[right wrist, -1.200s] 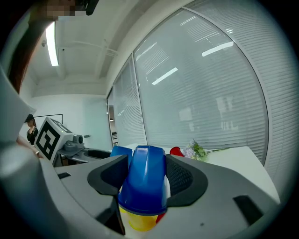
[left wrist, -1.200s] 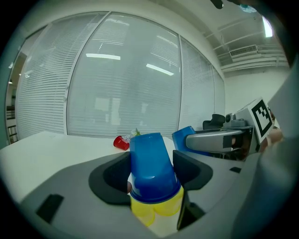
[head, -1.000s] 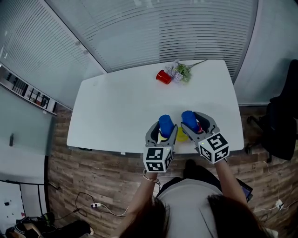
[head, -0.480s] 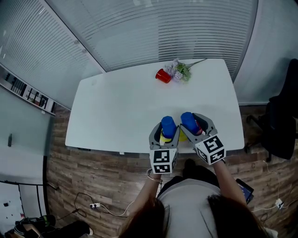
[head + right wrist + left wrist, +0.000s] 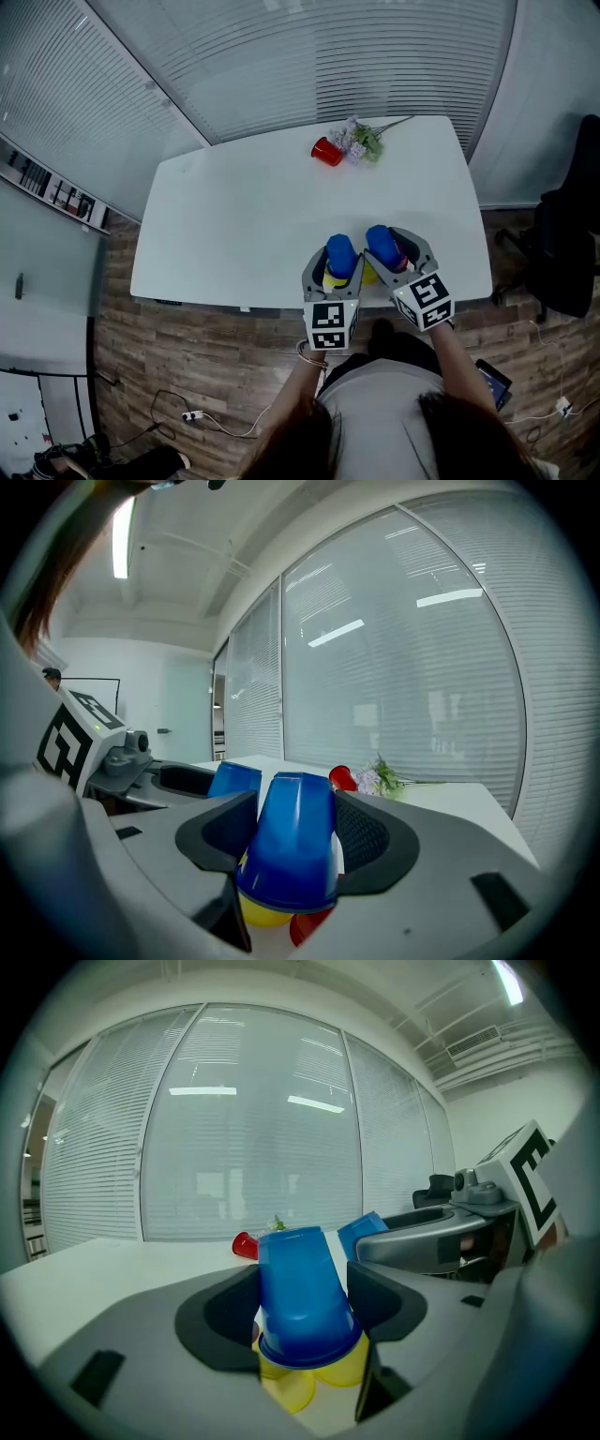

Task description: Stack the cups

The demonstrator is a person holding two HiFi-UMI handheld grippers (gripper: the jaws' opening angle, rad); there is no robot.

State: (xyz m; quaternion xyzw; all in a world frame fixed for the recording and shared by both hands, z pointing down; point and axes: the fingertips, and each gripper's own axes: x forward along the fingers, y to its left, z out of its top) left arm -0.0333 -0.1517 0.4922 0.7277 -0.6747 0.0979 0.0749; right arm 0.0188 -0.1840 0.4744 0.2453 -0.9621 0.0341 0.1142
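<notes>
Two glossy cups hang inverted. The left gripper (image 5: 338,257) clamps the left blue cup (image 5: 302,1297) over yellow cups (image 5: 292,1387); the right gripper (image 5: 392,247) clamps the right blue cup (image 5: 292,846).

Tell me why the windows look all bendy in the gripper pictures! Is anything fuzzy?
Left gripper view: the wide lens bows the window blinds into curves, with dark corners; the near blue cup is sharp. Right gripper view: same bending, and a ceiling light glares brightly. Head view: straighter lines, even soft light on the white table.
</notes>
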